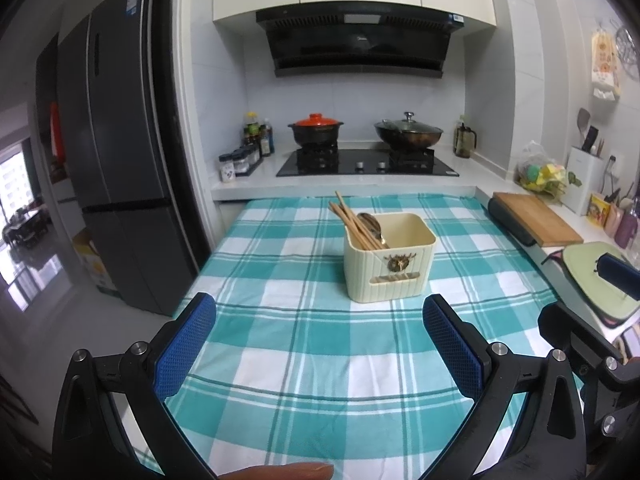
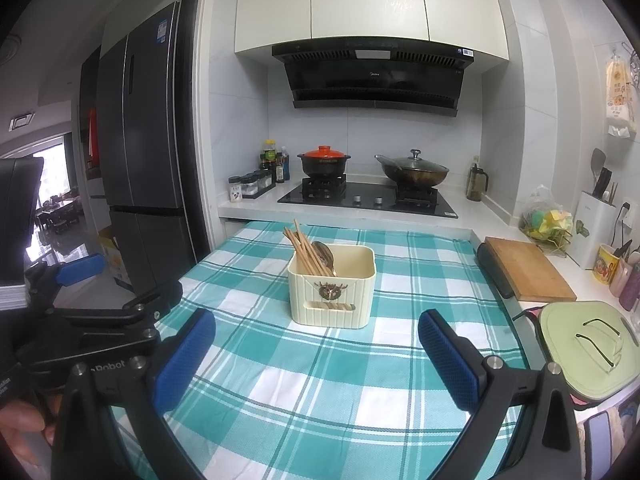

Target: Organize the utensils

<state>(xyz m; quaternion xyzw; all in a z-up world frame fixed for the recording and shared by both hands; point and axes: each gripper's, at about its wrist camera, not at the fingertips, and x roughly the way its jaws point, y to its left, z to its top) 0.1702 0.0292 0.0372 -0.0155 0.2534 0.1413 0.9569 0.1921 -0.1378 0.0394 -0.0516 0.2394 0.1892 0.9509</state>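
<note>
A cream ribbed utensil box (image 1: 387, 270) (image 2: 332, 298) stands on the teal checked tablecloth (image 1: 304, 364) (image 2: 320, 396). Several wooden chopsticks (image 1: 354, 222) (image 2: 306, 250) and a metal spoon (image 1: 371, 226) (image 2: 325, 255) lean in its left side. My left gripper (image 1: 320, 336) hovers open above the cloth, well short of the box, nothing between its blue pads. My right gripper (image 2: 318, 354) is likewise open and empty, near side of the box. The left gripper's body (image 2: 100, 320) shows at the left of the right wrist view.
Behind the cloth is a hob (image 1: 366, 162) with an orange-lidded pot (image 1: 316, 128) and a lidded wok (image 1: 408, 130). Spice jars (image 1: 240, 160) stand left of it. A wooden cutting board (image 2: 528, 270) and a green lidded tray (image 2: 584, 348) lie on the right counter. A fridge (image 1: 120, 160) stands left.
</note>
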